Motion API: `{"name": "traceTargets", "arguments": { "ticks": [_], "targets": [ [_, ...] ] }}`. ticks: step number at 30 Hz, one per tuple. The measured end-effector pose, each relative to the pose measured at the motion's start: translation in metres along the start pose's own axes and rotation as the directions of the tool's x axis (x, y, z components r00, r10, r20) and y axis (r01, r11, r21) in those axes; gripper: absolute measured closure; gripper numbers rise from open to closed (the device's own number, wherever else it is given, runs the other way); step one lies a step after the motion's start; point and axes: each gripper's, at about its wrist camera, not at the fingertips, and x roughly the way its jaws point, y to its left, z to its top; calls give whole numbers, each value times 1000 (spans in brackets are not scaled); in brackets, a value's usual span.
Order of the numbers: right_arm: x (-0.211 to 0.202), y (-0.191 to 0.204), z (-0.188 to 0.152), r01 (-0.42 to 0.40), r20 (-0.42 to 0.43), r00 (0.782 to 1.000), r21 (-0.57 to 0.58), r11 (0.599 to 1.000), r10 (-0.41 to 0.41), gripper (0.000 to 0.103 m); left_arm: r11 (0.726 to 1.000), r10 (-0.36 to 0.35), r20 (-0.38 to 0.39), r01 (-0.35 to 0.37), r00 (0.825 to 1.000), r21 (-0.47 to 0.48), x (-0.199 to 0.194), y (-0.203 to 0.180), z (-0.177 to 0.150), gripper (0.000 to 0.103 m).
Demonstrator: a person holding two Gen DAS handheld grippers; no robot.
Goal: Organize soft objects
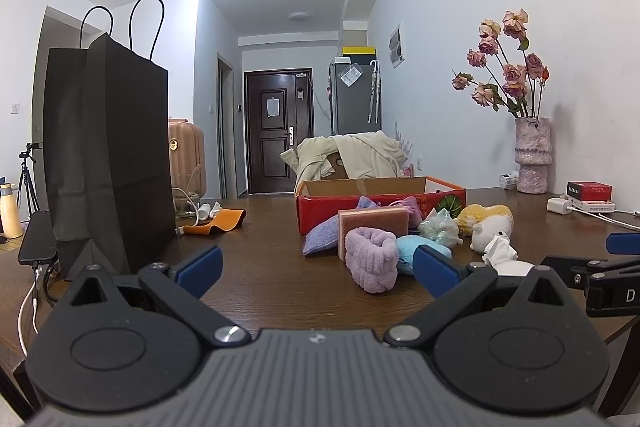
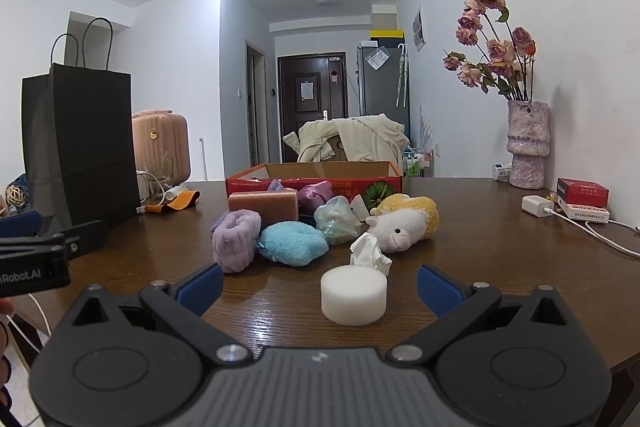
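Note:
A pile of soft objects lies mid-table before a red cardboard box: a lilac fuzzy band, a light blue fluffy cloth, a pink sponge block, a pale green mesh ball, a plush sheep, a crumpled tissue. A white round sponge sits between my right gripper's fingers. My right gripper is open. My left gripper is open and empty, just before the lilac band.
A tall black paper bag stands at the table's left. An orange strap and cables lie beside it. A vase of dried roses, a red box and a charger sit at the right.

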Motion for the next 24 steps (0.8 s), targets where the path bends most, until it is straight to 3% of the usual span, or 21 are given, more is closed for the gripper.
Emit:
{"name": "traceTargets", "arguments": {
  "ticks": [24],
  "targets": [
    [1,0,0,-5,0,1000,-1,1000,5,0,1000,0,-3,0,1000,-1,-1,0,0,0]
  ]
}}
